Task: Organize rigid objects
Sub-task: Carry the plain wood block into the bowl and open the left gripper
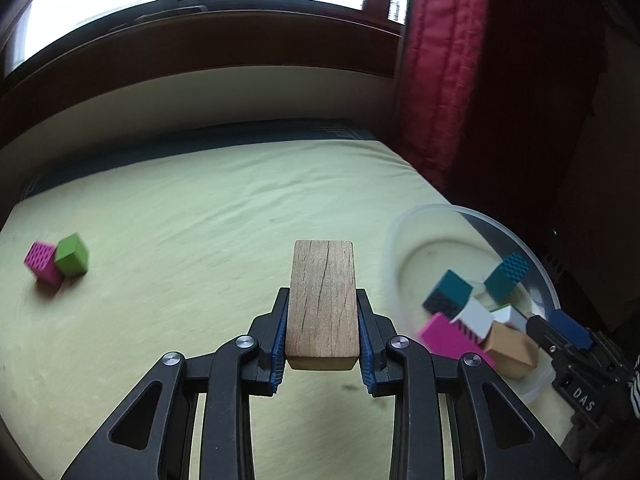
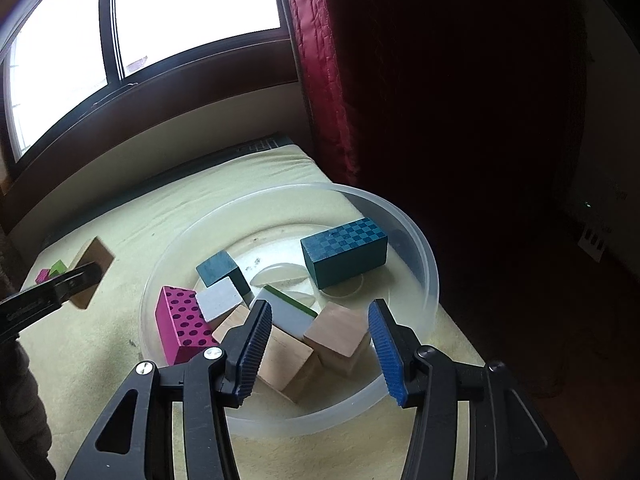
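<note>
My left gripper [image 1: 322, 294] is shut on a plain wooden block [image 1: 323, 268], held above the pale green sheet [image 1: 200, 220]. On the right stands a clear plastic bowl [image 2: 420, 248] with several blocks in it: a teal checkered one [image 2: 344, 252], a pink dotted one [image 2: 182, 324], a white one [image 2: 220, 300] and wooden cubes [image 2: 340, 336]. My right gripper [image 2: 320, 306] hangs open over the bowl's near side, its pads clear of the blocks below. A pink dotted cube [image 1: 40, 260] and a green cube [image 1: 72, 255] lie touching at the far left of the sheet.
A red curtain [image 1: 440, 80] hangs at the bed's right edge, with dark floor [image 2: 560, 320] beyond the bowl. A window [image 2: 180, 12] and a brown sill run along the back. A sleeve [image 2: 20, 400] shows at the lower left of the right wrist view.
</note>
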The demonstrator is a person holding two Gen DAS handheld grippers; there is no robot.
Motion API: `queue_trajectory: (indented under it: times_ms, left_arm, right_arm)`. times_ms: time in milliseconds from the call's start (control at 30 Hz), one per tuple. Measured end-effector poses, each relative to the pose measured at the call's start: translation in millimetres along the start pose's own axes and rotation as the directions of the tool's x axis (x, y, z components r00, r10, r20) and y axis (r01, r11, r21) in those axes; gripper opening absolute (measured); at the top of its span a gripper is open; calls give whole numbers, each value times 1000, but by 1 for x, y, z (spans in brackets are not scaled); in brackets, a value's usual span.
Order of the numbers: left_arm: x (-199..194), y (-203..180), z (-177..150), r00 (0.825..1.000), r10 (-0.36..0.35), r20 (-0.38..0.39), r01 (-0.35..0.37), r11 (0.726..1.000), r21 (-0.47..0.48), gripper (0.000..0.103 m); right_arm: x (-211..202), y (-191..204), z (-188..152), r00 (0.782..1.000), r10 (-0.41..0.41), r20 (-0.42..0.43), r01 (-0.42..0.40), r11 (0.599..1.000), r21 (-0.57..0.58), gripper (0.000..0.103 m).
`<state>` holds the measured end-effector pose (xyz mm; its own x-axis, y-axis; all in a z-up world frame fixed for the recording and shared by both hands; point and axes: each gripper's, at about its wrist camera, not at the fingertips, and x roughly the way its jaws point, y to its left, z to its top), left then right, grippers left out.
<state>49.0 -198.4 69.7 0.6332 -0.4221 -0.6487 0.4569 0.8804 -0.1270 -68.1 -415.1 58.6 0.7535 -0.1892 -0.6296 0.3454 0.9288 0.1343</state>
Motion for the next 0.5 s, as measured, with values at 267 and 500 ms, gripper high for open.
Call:
queue_trajectory:
  times_ms: [267, 500]
  left_arm:
    - [18, -44, 9, 1000, -11, -9, 12, 995, 99, 30]
    - [35, -74, 17, 1000, -21, -16, 24, 988, 150, 30]
  right_arm:
    - [6, -5, 7, 1000, -9, -11, 9, 1000, 5, 54]
    - [9, -16, 9, 1000, -1, -25, 2, 999, 45, 54]
